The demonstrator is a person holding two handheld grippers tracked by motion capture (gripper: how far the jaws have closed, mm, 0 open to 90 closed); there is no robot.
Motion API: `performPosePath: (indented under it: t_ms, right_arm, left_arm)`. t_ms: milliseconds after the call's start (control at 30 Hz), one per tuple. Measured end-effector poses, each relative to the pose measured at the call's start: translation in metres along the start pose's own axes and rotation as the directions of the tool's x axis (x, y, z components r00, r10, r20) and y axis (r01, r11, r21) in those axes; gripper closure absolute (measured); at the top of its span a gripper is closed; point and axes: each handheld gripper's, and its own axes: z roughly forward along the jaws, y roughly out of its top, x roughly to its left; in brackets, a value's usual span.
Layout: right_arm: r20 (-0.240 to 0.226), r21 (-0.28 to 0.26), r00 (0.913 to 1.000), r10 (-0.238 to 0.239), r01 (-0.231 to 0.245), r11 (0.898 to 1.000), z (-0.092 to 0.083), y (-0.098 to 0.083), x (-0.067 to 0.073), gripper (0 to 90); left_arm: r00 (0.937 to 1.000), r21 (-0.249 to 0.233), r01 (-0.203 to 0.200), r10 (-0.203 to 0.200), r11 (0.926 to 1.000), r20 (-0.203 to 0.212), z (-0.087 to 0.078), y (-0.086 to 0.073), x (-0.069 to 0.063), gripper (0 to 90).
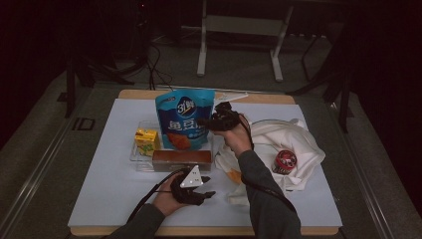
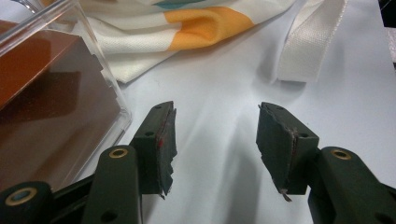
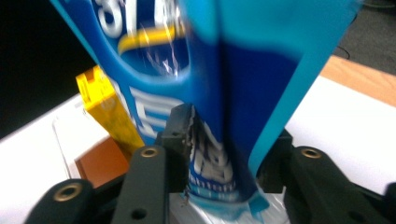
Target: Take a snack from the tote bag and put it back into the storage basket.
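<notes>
The fingers (image 3: 180, 133) of the right gripper (image 1: 211, 122) stand on both sides of the big blue foil snack pouch (image 1: 183, 119), half parted; whether the pads press on the foil I cannot tell. No earlier state is needed to judge: the pouch stands upright in the clear plastic tray (image 1: 140, 158), leaning a little, with the small yellow drink carton (image 1: 147, 141) at its left and the long brown box (image 1: 181, 160) in front.

To do this step well, I think the pouch bottom must sit flat in the tray before the gripper goes away, otherwise the tall bag may fall over.

The left gripper (image 1: 195, 189) rests near the table's front, its fingers (image 2: 161, 140) half open and holding nothing.

Free room is at the front left of the white table cover (image 1: 99, 189); the right side has the white cloth bag (image 1: 293, 144) with the small round red tin (image 1: 284, 160).
</notes>
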Motion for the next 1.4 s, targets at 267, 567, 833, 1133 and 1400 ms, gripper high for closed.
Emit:
performPosePath:
  t_ms: [267, 567, 833, 1133, 1400]
  right_arm:
    - [0.087, -0.019, 0.9962, -0.009, 0.01, 1.0, 0.007, -0.006, 0.007, 69.0]
    - [0.098, -0.035, 0.9952, -0.001, 0.005, 0.999, 0.015, -0.006, 0.026, 71.7]
    - [0.054, -0.006, 0.9974, -0.048, 0.048, 0.999, 0.017, -0.006, 0.029, 64.4]
    - [0.015, 0.035, 0.9942, -0.106, 0.106, 0.994, -0.005, -0.01, 0.018, 64.4]
    - [0.036, 0.116, 0.9914, -0.126, 0.121, 0.986, -0.009, -0.018, 0.009, 73.0]
  left_arm:
    - [1.0, 0.0, -0.001, 0.001, 1.0, -0.002, 0.0, 0.0, 0.0, 47.3]
    - [1.0, 0.002, 0.0, 0.0, 1.0, -0.002, 0.0, 0.0, 0.0, 47.4]
    - [1.0, 0.001, 0.0, 0.0, 1.0, 0.0, 0.0, 0.0, 0.0, 47.4]
    - [1.0, 0.002, 0.0, 0.0, 1.0, 0.001, 0.0, 0.0, 0.0, 47.3]
    - [1.0, 0.002, 0.003, -0.003, 1.0, 0.001, 0.0, 0.0, 0.0, 47.2]
